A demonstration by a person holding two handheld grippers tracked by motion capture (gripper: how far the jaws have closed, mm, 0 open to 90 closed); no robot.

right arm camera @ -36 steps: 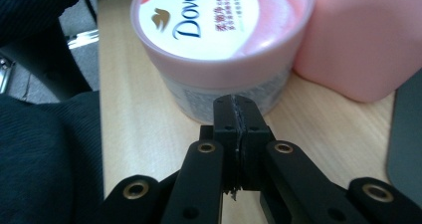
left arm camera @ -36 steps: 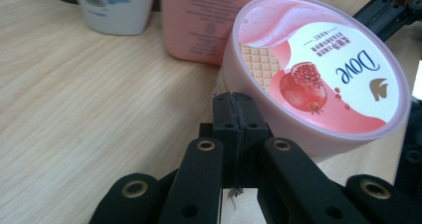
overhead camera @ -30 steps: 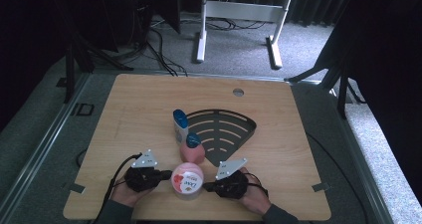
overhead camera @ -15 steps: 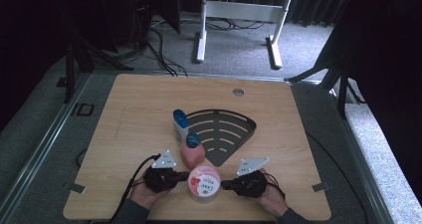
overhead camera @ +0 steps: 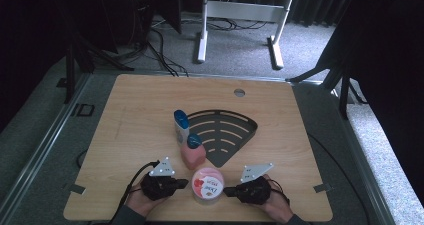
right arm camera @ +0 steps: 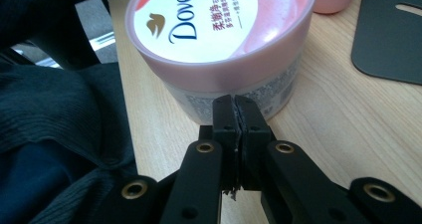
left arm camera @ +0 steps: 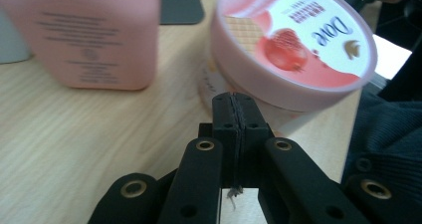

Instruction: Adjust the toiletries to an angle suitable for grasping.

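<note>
Pale wooden bench (overhead camera: 130,120) on grey carpet; my left claw (overhead camera: 184,184) and right claw (overhead camera: 226,191), both closed and empty, flank the round pink-lidded plastic jar (overhead camera: 207,184), whose small print faces my right claw.

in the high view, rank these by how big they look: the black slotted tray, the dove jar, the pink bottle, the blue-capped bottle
1. black slotted tray, clearly the largest
2. Dove jar and pink bottle: too alike to rank, and the jar sits nearer the camera
3. blue-capped bottle, the smallest as it looks, though farther back
</note>
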